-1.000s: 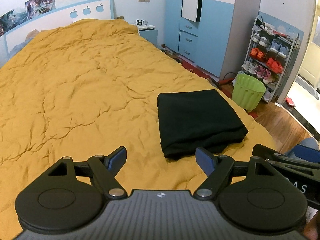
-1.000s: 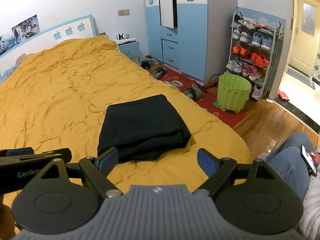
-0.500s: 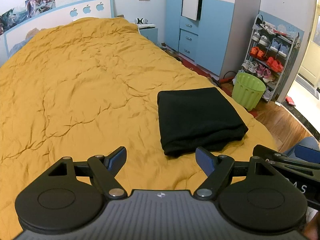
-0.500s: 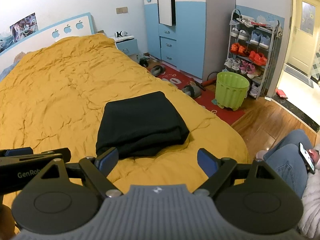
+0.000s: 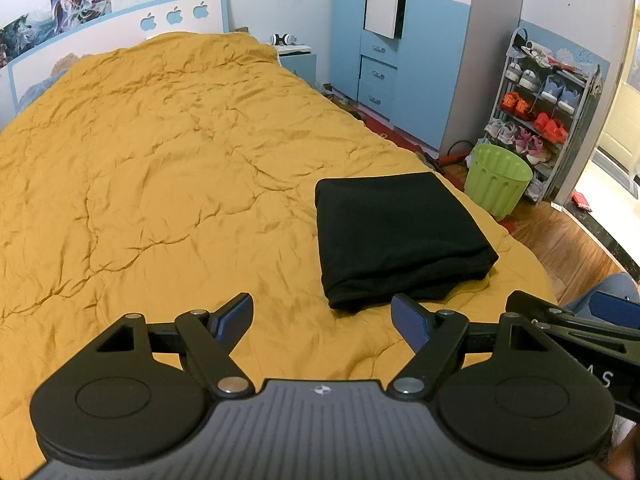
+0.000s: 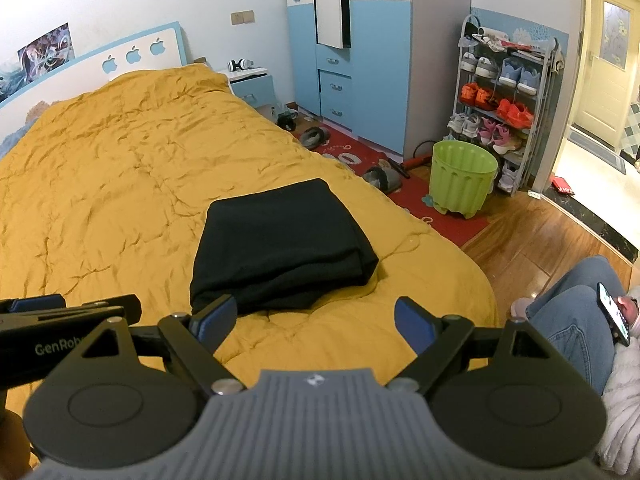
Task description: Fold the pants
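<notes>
The black pants (image 5: 396,236) lie folded into a thick rectangle on the yellow quilt (image 5: 168,168), near the bed's right edge. In the right wrist view the same black pants (image 6: 280,248) rest just beyond the fingers. My left gripper (image 5: 323,318) hovers open in front of the bundle, a little to its left, with nothing between its blue pads. My right gripper (image 6: 314,318) is open too and holds nothing; its left pad overlaps the near corner of the pants in the picture. Each gripper's black frame shows at the edge of the other's view.
The bed's right edge drops to a wooden floor with a red rug (image 6: 432,204). A green bin (image 6: 462,180), a shoe rack (image 6: 504,100) and a blue wardrobe (image 6: 360,60) stand beyond. A seated person's jeans-clad leg (image 6: 576,304) with a phone is at the right.
Both views shift very slightly, so the pants sit a touch higher in the picture. The pants, the jaws and the quilt look the same.
</notes>
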`<action>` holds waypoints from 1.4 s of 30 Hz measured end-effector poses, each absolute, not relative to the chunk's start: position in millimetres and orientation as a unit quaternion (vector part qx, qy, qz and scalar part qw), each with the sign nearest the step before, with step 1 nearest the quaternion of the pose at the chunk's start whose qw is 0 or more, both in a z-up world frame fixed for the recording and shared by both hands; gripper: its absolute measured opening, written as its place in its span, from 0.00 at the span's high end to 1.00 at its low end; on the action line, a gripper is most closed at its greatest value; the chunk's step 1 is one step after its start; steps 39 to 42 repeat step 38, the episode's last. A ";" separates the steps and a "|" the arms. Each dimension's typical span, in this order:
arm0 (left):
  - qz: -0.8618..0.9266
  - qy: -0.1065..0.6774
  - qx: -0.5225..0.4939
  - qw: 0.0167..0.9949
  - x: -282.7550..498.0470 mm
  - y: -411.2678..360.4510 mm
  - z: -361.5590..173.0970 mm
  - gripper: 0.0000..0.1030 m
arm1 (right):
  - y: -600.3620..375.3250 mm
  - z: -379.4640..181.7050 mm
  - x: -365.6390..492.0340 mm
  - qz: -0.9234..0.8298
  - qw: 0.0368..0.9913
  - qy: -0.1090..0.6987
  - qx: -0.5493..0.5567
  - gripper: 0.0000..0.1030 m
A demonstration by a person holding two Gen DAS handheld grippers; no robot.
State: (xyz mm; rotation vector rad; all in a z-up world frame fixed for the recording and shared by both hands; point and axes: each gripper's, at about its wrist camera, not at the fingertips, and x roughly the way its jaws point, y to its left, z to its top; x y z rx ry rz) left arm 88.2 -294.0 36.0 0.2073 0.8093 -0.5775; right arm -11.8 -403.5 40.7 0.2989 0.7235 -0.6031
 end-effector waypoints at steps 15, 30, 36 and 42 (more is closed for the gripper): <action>-0.275 0.402 0.102 0.868 98.1 -297.7 27.0 0.11 | -408.9 30.9 -4.1 -0.290 0.874 0.361 0.147 0.20; -0.273 0.418 0.107 0.860 110.5 -306.7 13.5 0.11 | -421.0 16.2 9.2 -0.288 0.868 0.375 0.148 0.20; -0.274 0.418 0.104 0.860 116.0 -311.1 8.1 0.11 | -427.5 9.8 17.3 -0.287 0.866 0.382 0.150 0.20; -0.274 0.420 0.104 0.859 119.9 -313.9 4.6 0.11 | -429.3 7.6 19.6 -0.287 0.865 0.384 0.151 0.20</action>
